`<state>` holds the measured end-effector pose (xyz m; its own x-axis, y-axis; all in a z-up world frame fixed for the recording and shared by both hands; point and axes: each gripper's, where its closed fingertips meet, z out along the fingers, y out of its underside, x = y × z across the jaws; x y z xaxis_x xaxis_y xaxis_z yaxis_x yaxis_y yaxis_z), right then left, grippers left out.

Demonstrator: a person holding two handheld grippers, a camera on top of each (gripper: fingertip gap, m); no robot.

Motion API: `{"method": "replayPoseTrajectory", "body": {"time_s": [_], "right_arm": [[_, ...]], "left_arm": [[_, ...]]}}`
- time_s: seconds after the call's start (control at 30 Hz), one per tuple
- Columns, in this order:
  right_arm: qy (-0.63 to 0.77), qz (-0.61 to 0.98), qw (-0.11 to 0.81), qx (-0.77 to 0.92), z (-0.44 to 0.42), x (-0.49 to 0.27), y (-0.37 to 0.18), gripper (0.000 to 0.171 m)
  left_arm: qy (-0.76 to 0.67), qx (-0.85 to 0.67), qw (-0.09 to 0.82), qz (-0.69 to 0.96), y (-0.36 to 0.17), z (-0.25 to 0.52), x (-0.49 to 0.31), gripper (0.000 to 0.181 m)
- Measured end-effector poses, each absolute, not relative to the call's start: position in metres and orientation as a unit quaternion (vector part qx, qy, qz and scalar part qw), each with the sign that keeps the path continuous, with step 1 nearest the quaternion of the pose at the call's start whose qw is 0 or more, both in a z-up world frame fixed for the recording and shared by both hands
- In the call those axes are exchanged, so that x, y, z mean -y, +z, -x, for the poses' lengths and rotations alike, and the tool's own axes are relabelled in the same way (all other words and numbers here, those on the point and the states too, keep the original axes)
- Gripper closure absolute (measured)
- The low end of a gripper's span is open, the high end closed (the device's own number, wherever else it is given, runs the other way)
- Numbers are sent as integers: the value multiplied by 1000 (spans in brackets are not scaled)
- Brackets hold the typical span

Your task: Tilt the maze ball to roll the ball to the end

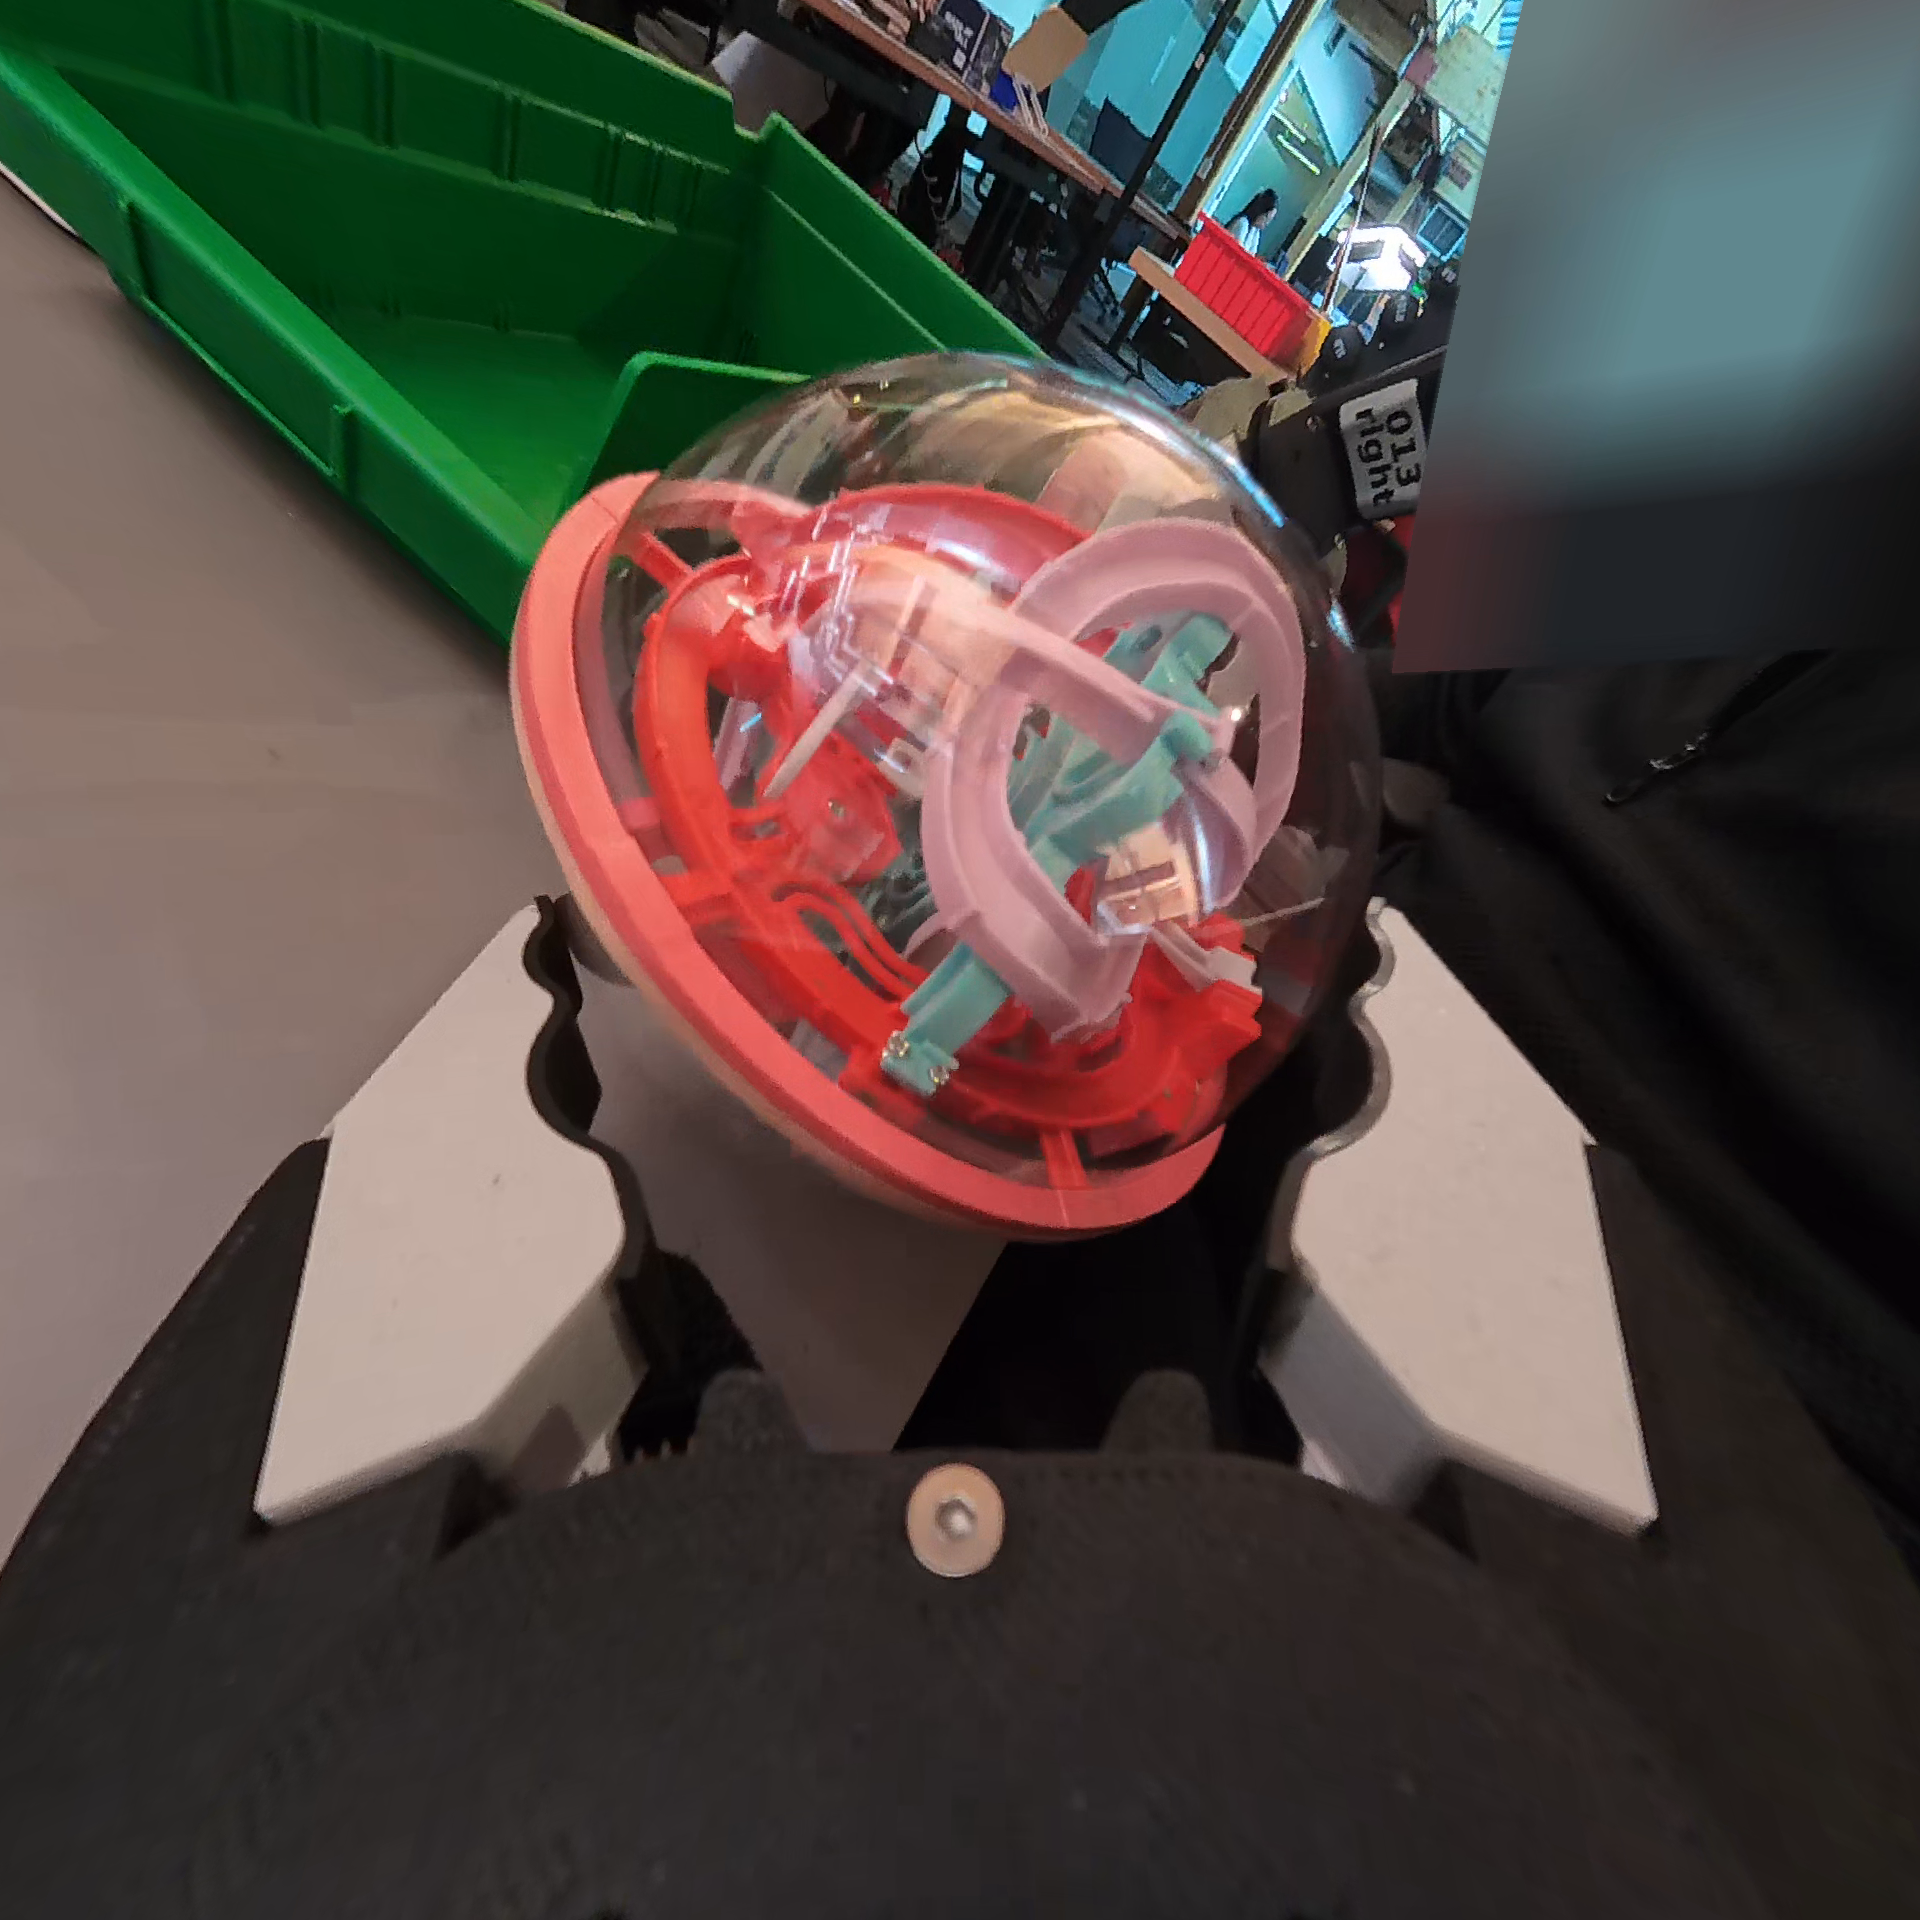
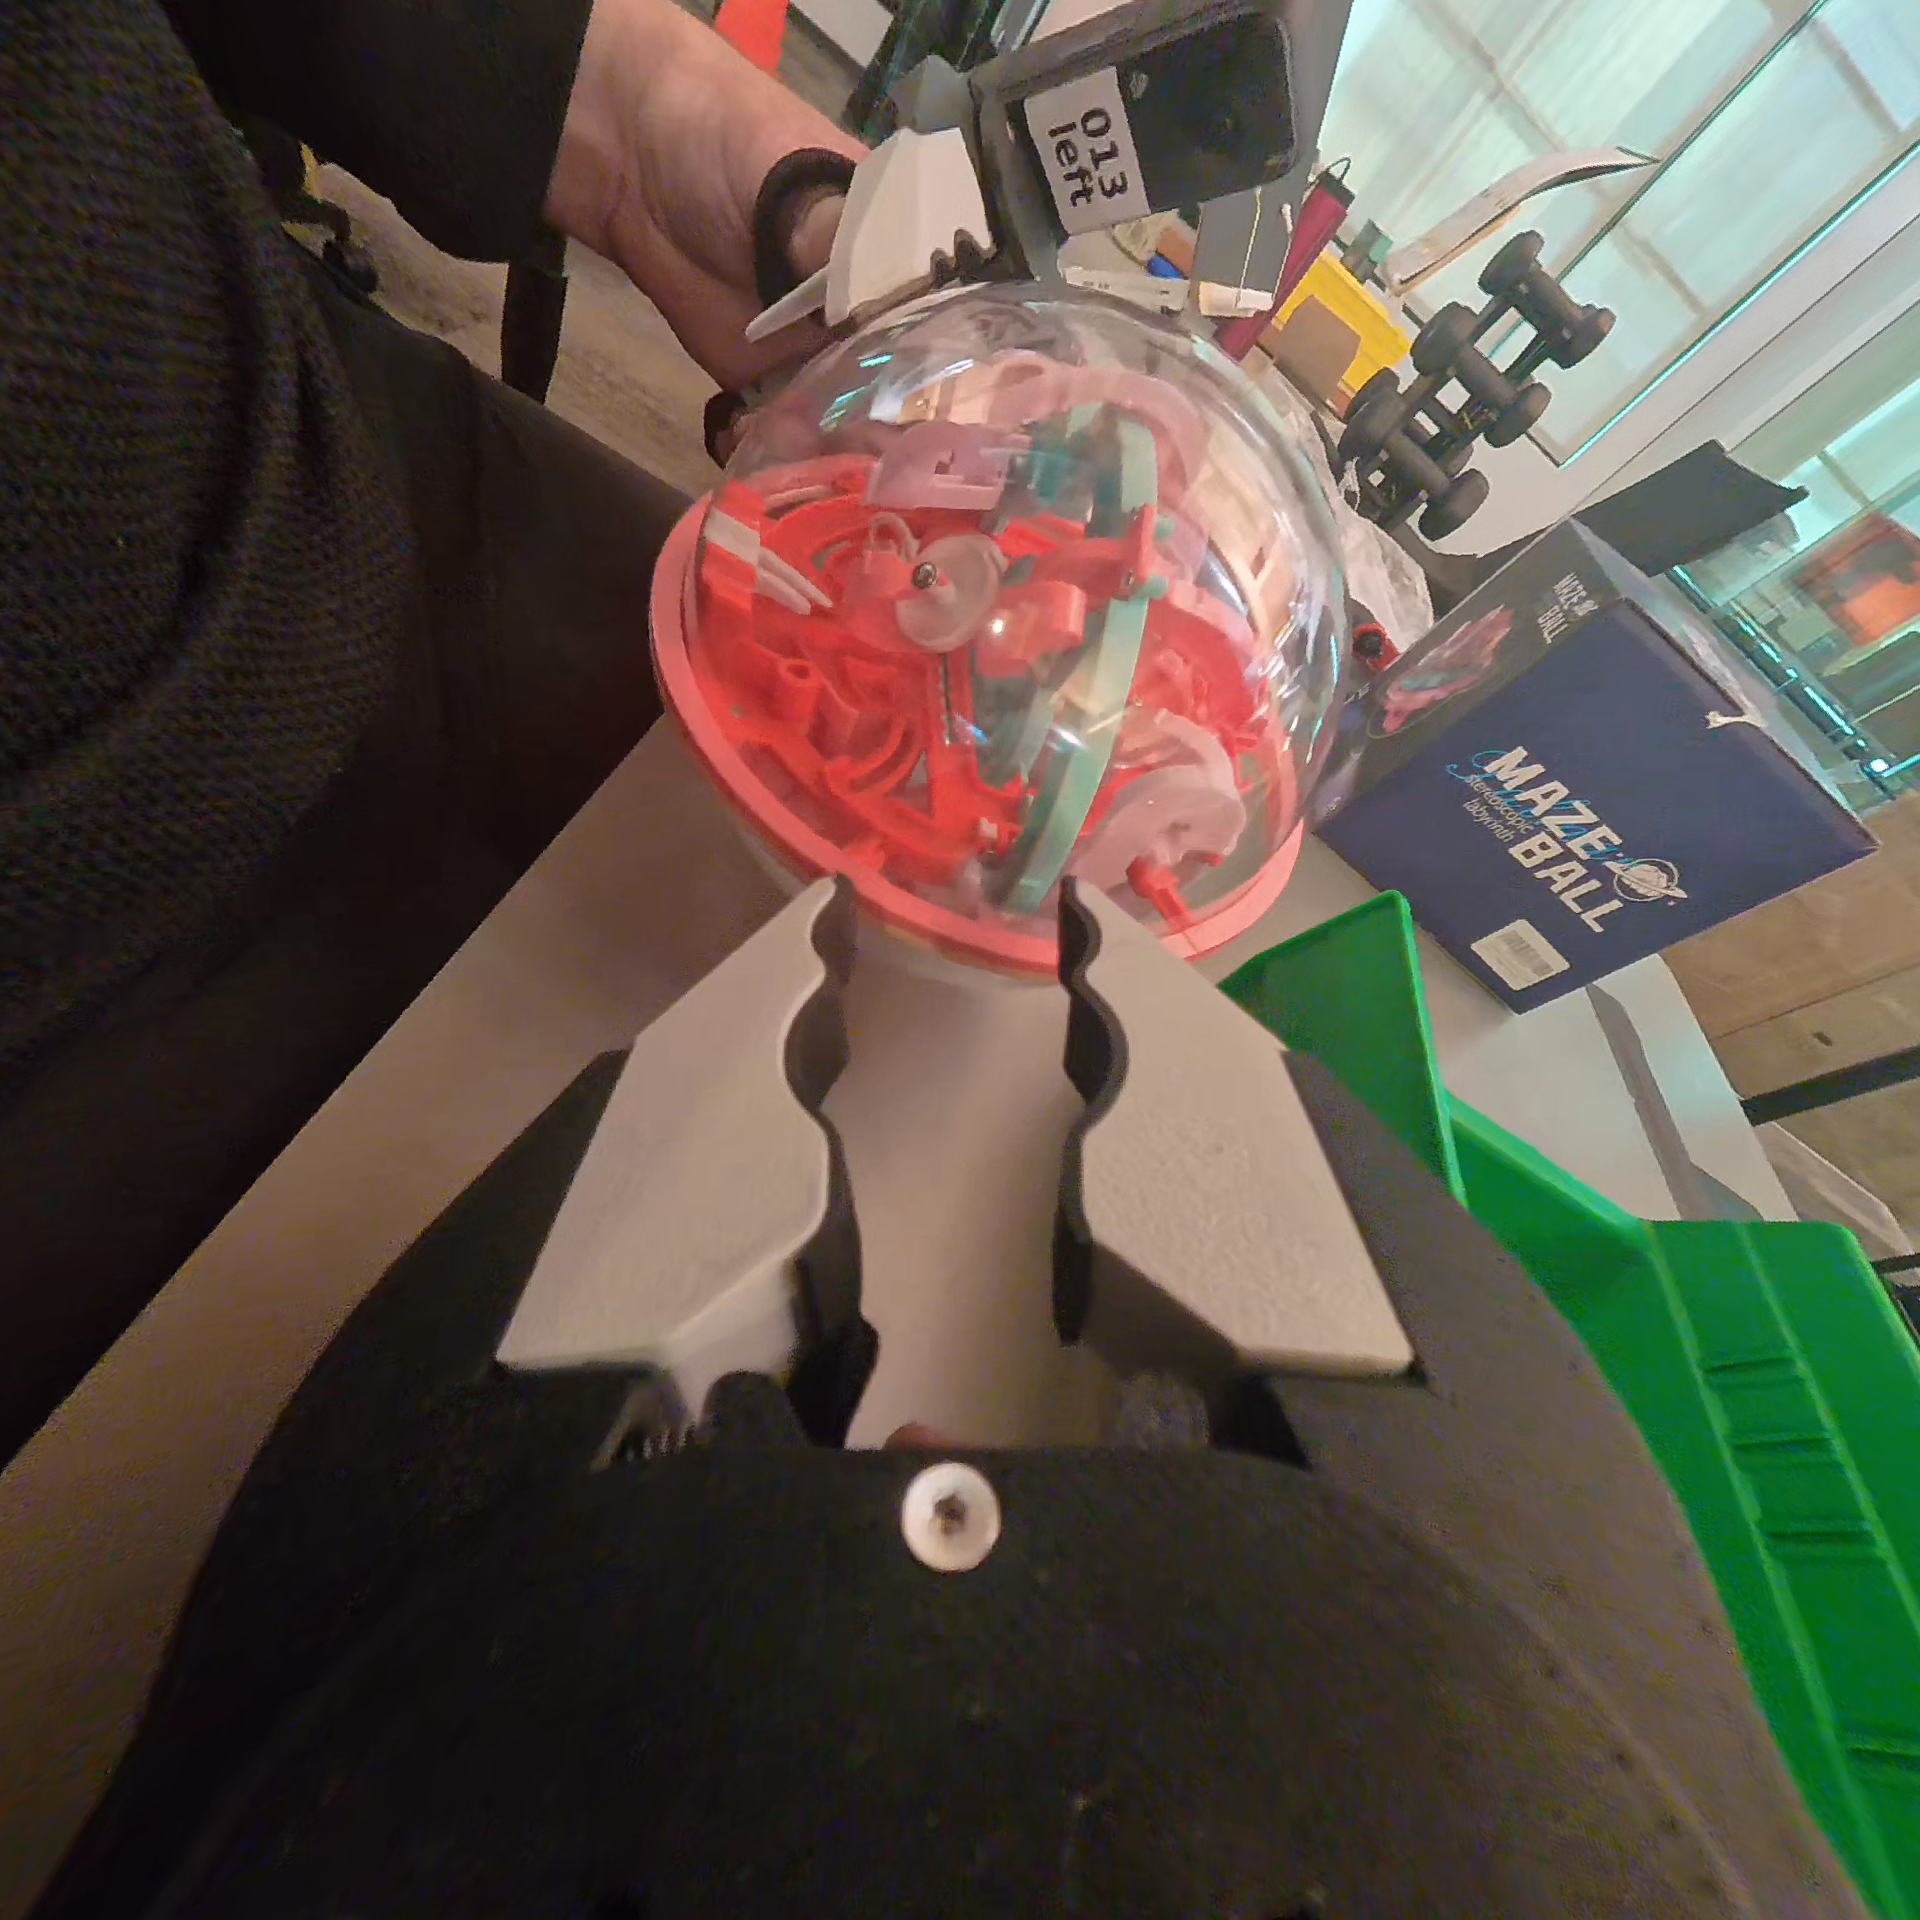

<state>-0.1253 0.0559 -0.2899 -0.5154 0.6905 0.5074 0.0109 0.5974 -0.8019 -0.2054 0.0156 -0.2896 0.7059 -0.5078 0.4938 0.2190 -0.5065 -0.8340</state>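
The maze ball (image 1: 935, 790) is a clear sphere with a pink ring and red, pink and teal tracks inside. It is held tilted above the grey table between both grippers. My left gripper (image 1: 956, 925) has its fingers spread wide and pressed on the ball's two sides. My right gripper (image 2: 951, 904) grips the ball (image 2: 987, 665) at its lower rim with a narrower gap. A small dark metal ball (image 2: 923, 570) seems to sit on a pale pink disc inside. The right gripper shows behind the ball in the left wrist view (image 1: 1340, 468). The left gripper shows above the ball in the right wrist view (image 2: 935, 239).
A green plastic bin (image 1: 416, 260) lies on the grey table (image 1: 208, 831) just beyond the ball and also shows in the right wrist view (image 2: 1662, 1351). A dark blue box (image 2: 1610, 790) stands behind. A rack of dumbbells (image 2: 1475, 384) stands farther back. A person's hand (image 2: 675, 177) and dark clothing (image 1: 1662, 1039) are close by.
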Motion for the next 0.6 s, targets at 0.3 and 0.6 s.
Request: {"method": "replayPoseTrajectory", "body": {"time_s": [0.3,0.6], "right_arm": [[395,209,423,788,122,-49,-294,161],[388,202,416,797,122,-45,-300,150]], "left_arm": [[-369,-90,488,785,-289,207,-16,42],[-369,-80,487,788,-290,210,-16,42]]}}
